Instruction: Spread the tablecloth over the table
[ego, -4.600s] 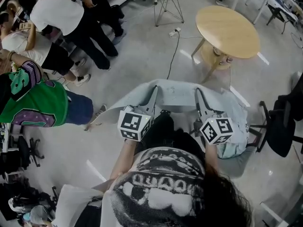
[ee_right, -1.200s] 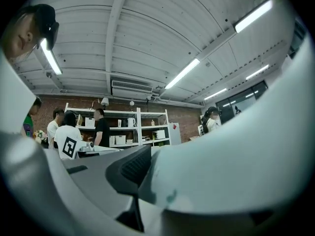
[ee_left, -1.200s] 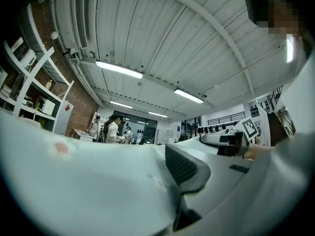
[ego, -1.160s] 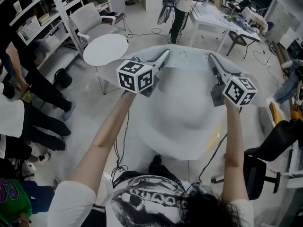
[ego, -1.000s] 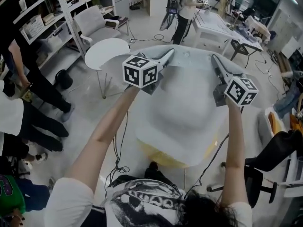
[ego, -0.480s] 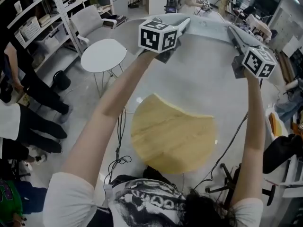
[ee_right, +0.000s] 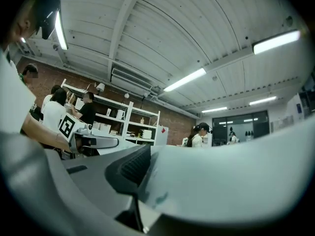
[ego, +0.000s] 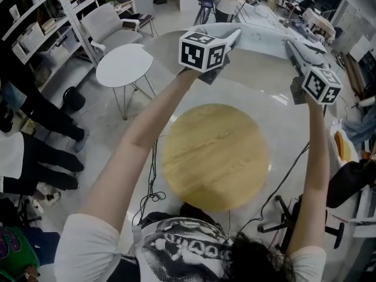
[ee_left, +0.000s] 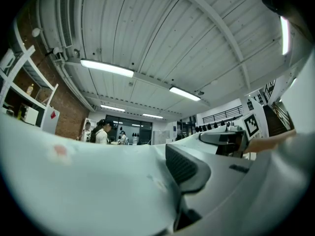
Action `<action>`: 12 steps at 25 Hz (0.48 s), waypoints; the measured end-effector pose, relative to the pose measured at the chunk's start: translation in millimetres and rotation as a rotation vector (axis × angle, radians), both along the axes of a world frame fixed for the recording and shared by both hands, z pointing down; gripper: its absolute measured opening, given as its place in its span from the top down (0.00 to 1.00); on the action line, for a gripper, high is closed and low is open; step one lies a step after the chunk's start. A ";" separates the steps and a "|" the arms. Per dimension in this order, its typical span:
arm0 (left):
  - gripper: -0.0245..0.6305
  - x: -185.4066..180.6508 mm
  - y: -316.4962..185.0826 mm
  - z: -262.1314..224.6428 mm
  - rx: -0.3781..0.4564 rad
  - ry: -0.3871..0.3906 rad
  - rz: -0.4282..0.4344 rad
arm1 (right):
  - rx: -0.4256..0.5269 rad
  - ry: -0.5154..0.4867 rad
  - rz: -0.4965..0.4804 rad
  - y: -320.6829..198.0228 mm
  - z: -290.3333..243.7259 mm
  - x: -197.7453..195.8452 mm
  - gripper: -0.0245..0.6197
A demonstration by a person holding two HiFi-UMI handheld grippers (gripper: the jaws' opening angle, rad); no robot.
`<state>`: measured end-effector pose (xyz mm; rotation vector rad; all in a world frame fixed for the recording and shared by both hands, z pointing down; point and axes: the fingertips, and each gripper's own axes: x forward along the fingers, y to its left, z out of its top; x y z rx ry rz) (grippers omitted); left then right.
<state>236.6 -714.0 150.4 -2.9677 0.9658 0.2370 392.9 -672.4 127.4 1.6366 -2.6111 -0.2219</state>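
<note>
Round wooden table (ego: pixel 215 157), thin tablecloth (ego: pixel 261 39) aloft

Table top: we've got the round wooden table (ego: pixel 216 156) wide open from above, the whole disc free.
Overhead: the tablecloth (ego: pixel 264 37) hangs stretched between the left gripper (ego: pixel 236 34) and the right gripper (ego: pixel 289 43), both clamped on its edge. That sheet walls off the far side.
Left flank: a white side table (ego: pixel 124 65) stands near, with a strip of floor between the two tables.
Further left: people (ego: pixel 35 151) and shelving (ego: pixel 53 22) close that side.
Right flank: a black office chair (ego: pixel 352 184) sits near the rim, so it's tight there.
Floor: a cable (ego: pixel 151 184) loops by the near-left edge.
</note>
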 end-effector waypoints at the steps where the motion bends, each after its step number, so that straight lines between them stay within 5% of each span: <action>1: 0.81 1.6 3.0 14.7 -0.020 -0.013 0.001 | -0.028 -0.010 0.002 2.7 15.7 2.0 0.82; 12: 0.81 14.0 54.7 133.6 -0.175 -0.102 0.032 | -0.229 -0.150 0.012 53.9 149.1 16.5 0.82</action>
